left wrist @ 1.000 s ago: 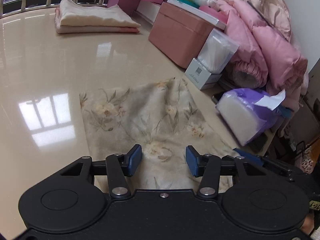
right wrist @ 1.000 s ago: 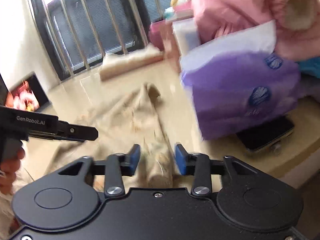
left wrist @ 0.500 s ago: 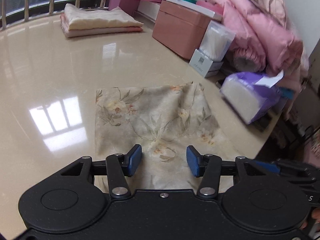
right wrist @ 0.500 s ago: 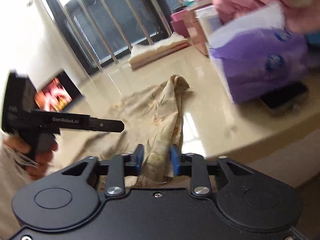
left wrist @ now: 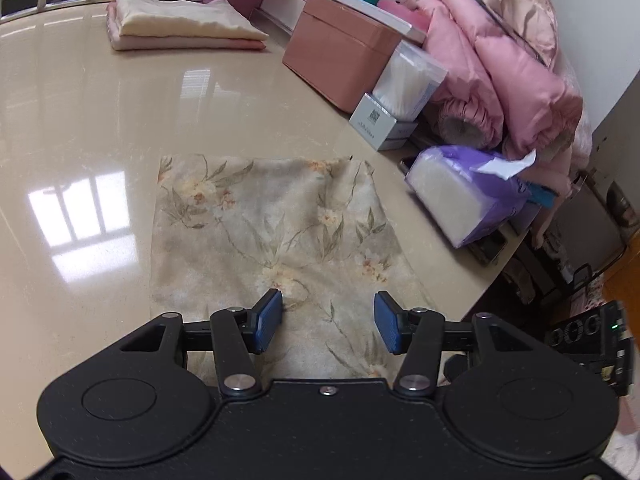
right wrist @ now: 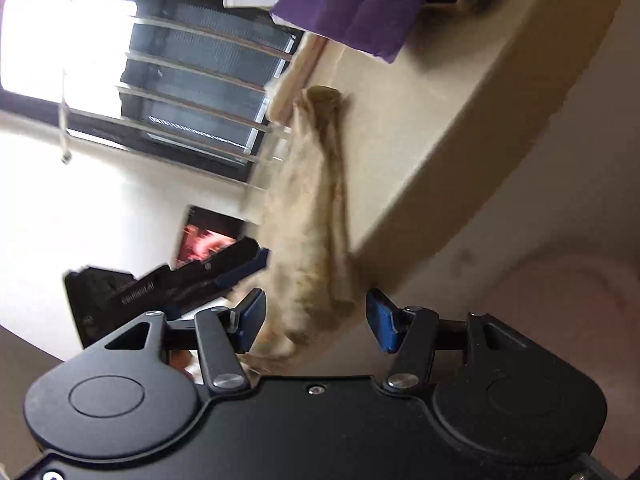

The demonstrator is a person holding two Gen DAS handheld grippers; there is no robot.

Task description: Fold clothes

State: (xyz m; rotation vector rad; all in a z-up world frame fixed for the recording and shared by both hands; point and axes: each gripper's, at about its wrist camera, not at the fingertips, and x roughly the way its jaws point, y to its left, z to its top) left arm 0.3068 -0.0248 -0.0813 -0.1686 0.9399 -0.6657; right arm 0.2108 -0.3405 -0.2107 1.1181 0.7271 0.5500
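Floral beige cloth (left wrist: 272,236) — folded flat on the table, near edge overhanging.

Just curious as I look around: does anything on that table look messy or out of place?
Mostly tidy. The floral cloth lies flat, but its far right corner is bunched into a ridge and its near end droops over the table edge. The purple tissue pack sits tilted.

The left gripper (left wrist: 327,322) points steeply downward, its jaws opening with nothing pressed between them. The right gripper (right wrist: 316,320) is rolled sideways, its jaws opening too.
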